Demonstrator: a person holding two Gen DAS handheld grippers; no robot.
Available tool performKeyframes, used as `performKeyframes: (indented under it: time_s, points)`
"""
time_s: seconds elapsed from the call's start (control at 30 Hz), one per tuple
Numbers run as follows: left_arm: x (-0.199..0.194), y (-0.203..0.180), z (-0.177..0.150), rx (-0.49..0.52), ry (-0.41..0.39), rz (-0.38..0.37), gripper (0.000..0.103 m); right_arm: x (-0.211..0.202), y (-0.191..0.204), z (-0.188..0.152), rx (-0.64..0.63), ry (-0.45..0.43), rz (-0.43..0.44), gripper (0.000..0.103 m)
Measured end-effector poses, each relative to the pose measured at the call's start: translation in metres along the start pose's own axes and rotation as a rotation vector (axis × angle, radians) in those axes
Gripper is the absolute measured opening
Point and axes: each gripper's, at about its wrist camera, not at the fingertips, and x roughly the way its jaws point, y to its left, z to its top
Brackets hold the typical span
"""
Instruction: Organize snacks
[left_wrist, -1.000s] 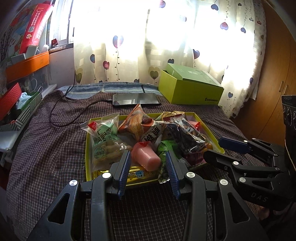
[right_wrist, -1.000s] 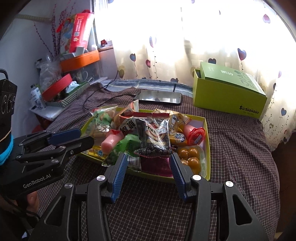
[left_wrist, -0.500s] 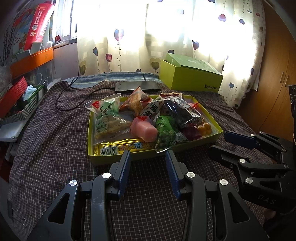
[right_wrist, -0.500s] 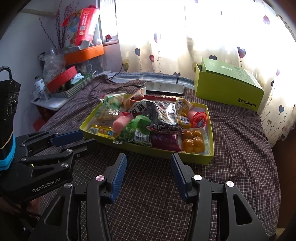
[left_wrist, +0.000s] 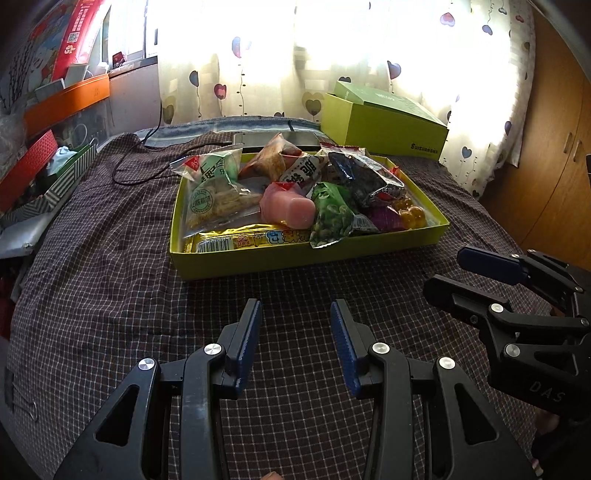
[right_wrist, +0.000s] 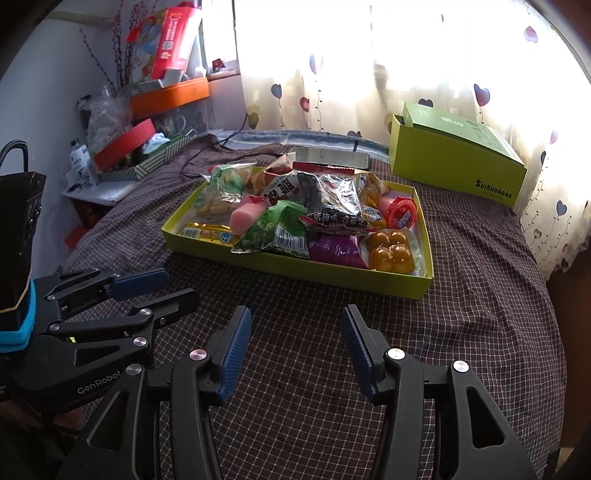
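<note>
Left wrist view: the left gripper (left_wrist: 295, 314) hovers over the checked bedspread (left_wrist: 92, 277) with its jaws apart and nothing between them. Beside it, the right gripper (right_wrist: 297, 321) has just been opening wider (also empty). Ahead, the yellow-green tray (right_wrist: 295, 267) of snack packets (right_wrist: 273, 230) rests on the bed.

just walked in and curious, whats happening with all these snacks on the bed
A person holds a gripper in each hand over a checked bedspread. The left gripper and right gripper are both open and empty, short of a yellow-green tray piled with snack packets. The right jaws have just been opening. Nothing is picked up.
</note>
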Motion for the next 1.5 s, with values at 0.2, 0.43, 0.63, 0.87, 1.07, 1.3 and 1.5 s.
performKeyframes:
  time_s: [0.2,0.43,0.63,0.87,1.07,1.3,1.5]
  points:
    - [0.006,-0.001,-0.004,0.004,0.011,0.012,0.040,0.009,-0.001,-0.006,0.008,0.017,-0.003,0.052]
    - [0.014,-0.002,-0.008,0.009,0.029,0.033,0.040,0.015,-0.001,-0.010,0.009,0.031,0.006,0.052]
    - [0.017,-0.002,-0.009,0.013,0.034,0.029,0.040,0.019,-0.001,-0.012,0.010,0.039,0.006,0.052]
    - [0.025,-0.004,-0.010,0.026,0.057,0.046,0.040,0.026,-0.001,-0.015,0.013,0.053,0.008,0.052]
    - [0.028,-0.006,-0.011,0.036,0.062,0.058,0.040,0.028,-0.002,-0.015,0.014,0.054,0.010,0.053]
    - [0.029,-0.006,-0.012,0.035,0.062,0.056,0.040,0.028,-0.001,-0.015,0.009,0.055,0.013,0.053]
    - [0.029,-0.006,-0.012,0.037,0.063,0.058,0.040,0.028,-0.001,-0.015,0.008,0.054,0.012,0.053]
